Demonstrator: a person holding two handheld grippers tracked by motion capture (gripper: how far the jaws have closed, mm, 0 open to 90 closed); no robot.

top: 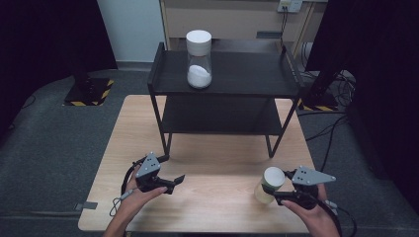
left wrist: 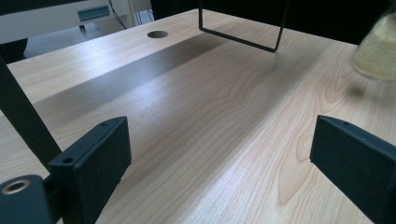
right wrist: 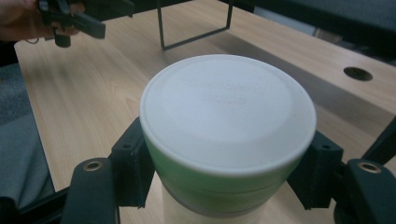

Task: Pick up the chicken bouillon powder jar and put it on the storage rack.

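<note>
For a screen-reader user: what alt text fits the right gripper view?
A hand-held gripper clamps a jar just under its white lid, above a wooden table. Beyond stand a black rack leg and the other hand-held gripper.

The jar was a clear container with a white lid, holding pale yellowish powder. It stood roughly upright, slightly tilted, at the near right part of the desk, clamped just under the lid between the pads of the right hand-held gripper. In the right gripper view the lid was on and closed.
</note>
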